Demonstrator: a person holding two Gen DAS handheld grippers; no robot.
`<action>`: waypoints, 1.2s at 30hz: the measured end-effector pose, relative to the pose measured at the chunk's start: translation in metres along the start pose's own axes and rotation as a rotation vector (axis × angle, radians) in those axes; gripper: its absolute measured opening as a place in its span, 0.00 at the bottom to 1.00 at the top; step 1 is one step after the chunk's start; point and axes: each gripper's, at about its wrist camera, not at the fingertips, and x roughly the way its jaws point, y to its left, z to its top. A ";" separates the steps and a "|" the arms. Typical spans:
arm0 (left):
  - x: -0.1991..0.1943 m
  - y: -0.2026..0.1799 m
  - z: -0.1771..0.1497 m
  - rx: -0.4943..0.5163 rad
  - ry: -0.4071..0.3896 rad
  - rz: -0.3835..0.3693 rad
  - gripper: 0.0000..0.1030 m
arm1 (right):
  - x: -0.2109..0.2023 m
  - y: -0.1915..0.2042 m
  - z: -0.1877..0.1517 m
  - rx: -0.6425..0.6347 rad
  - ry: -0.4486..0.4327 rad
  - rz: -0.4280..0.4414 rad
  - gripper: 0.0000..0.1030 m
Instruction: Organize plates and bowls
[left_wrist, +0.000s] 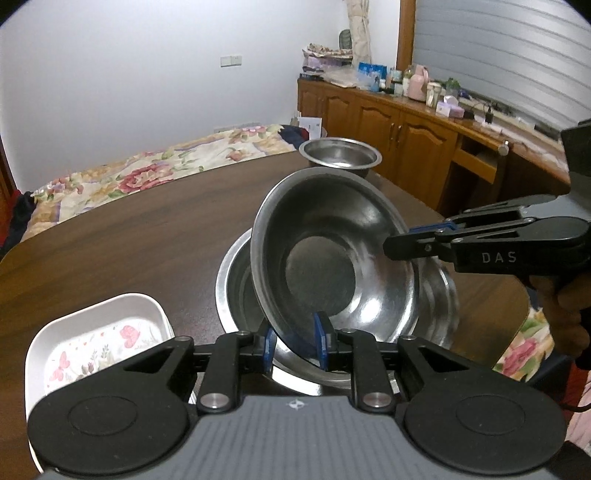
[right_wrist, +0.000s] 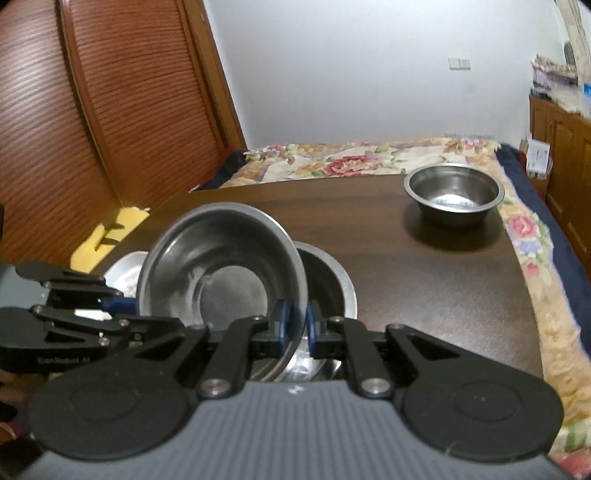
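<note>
A tilted steel bowl (left_wrist: 332, 266) (right_wrist: 221, 266) hangs just above a larger steel bowl (left_wrist: 236, 280) (right_wrist: 332, 280) that rests on the dark wooden table (left_wrist: 147, 229) (right_wrist: 424, 280). My left gripper (left_wrist: 295, 345) is shut on the tilted bowl's near rim, which runs slantwise between the blue pads. My right gripper (right_wrist: 298, 326) is shut on its rim at another spot and enters the left wrist view from the right (left_wrist: 391, 245). The left gripper (right_wrist: 125, 304) shows at the left of the right wrist view. A third steel bowl (left_wrist: 340, 151) (right_wrist: 454, 192) stands alone near the table's far edge.
A white rectangular dish (left_wrist: 99, 332) (right_wrist: 125, 273) with a butterfly pattern lies on the table left of the bowls. A floral bedspread (left_wrist: 147, 173) lies beyond the table. Wooden cabinets (left_wrist: 388, 125) with clutter on top run along the right wall.
</note>
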 end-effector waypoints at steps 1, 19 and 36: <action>0.002 -0.001 -0.001 0.007 0.001 0.006 0.23 | 0.000 0.001 -0.001 -0.009 0.000 -0.011 0.12; 0.013 0.004 -0.001 0.024 -0.016 0.056 0.22 | 0.008 0.016 -0.003 -0.149 0.014 -0.086 0.12; 0.006 0.015 -0.001 -0.030 -0.051 0.051 0.20 | 0.015 0.026 0.002 -0.228 0.057 -0.119 0.12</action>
